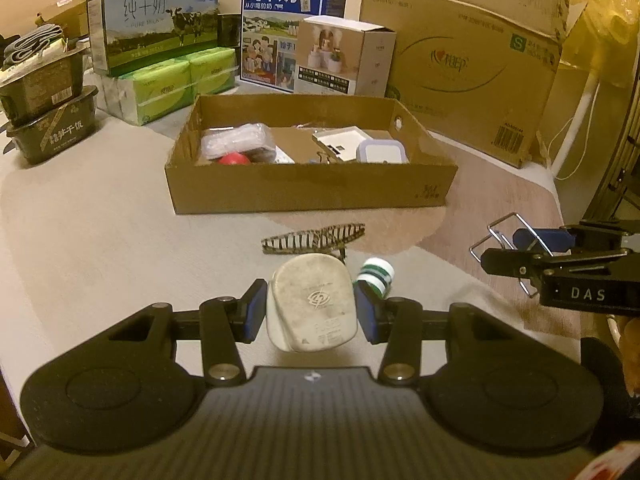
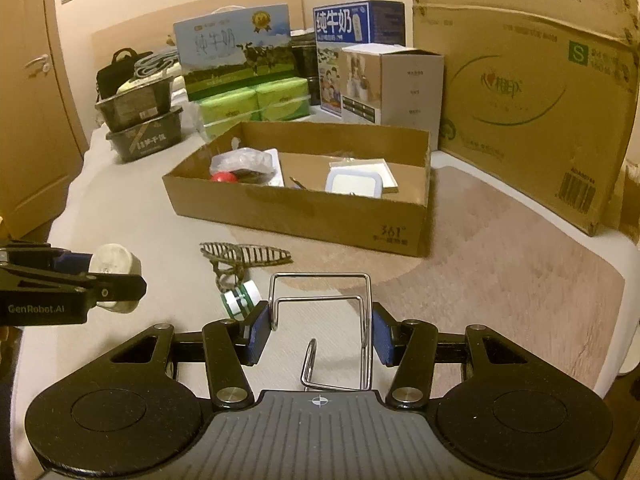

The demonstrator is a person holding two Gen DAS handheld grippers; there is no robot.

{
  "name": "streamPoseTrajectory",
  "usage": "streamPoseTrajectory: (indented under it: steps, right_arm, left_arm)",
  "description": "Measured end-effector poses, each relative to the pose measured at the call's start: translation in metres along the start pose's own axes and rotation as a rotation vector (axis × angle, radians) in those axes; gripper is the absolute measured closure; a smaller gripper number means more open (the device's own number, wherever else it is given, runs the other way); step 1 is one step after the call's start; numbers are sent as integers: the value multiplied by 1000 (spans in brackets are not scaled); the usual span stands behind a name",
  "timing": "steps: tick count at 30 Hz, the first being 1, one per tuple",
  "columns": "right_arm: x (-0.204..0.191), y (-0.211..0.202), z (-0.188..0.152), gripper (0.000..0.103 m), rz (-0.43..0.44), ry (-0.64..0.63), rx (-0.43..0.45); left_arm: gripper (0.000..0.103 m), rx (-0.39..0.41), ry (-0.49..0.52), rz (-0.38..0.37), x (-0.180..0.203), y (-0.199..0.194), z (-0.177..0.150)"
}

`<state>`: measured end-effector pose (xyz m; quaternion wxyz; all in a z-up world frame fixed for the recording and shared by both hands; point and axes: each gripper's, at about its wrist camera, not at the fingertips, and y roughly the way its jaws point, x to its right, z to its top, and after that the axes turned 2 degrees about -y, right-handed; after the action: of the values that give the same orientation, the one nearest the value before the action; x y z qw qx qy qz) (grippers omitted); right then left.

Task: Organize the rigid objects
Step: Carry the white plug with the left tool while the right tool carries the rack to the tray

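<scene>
On my left, the left gripper has its jaws pinching a dusty white plug. The blue pads press on both of its sides, so it hangs in the air above the bed and cannot slip. I think I hold it by its flat sides because that is the firmest way to carry it.

Just past the plug, on the bed cover, lie a striped hair clip and a small green and white bottle. They are near each other and not yet picked up.

Further back sits the open cardboard box. It already has a red ball, a white lidded tub and some other bits inside. I think the loose things go in there, so both tools point that way, tilted down toward it.

On my right, the right gripper has its jaws closed on a bent wire rack. The pads squeeze the wire on each side, and the loop sticks out in front. It too is held up off the bed.

Both hands sit side by side, well short of the box.
</scene>
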<state>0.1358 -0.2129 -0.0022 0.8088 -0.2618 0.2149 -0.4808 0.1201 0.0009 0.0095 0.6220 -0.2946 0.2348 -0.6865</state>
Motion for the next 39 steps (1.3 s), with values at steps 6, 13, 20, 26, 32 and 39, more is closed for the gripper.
streamPoseTrajectory:
  steps: [6, 13, 20, 26, 32, 39]
  right_arm:
    - [-1, 0, 13, 51, -1, -8, 15]
    - [-1, 5, 31, 51, 0, -21, 23]
    - [7, 15, 55, 51, -1, -21, 20]
    - [14, 26, 73, 51, 8, -13, 5]
    - [23, 37, 91, 51, 14, -19, 7]
    - [40, 52, 118, 51, 11, -8, 16]
  left_arm:
    - [60, 15, 3, -11, -7, -1, 20]
    - [60, 37, -17, -36, -14, 3, 46]
    - [60, 47, -34, -57, -22, 11, 74]
    - [60, 47, -13, -65, -21, 22, 95]
    - [60, 44, 10, -72, -17, 36, 113]
    - [60, 35, 38, -83, -13, 58, 137]
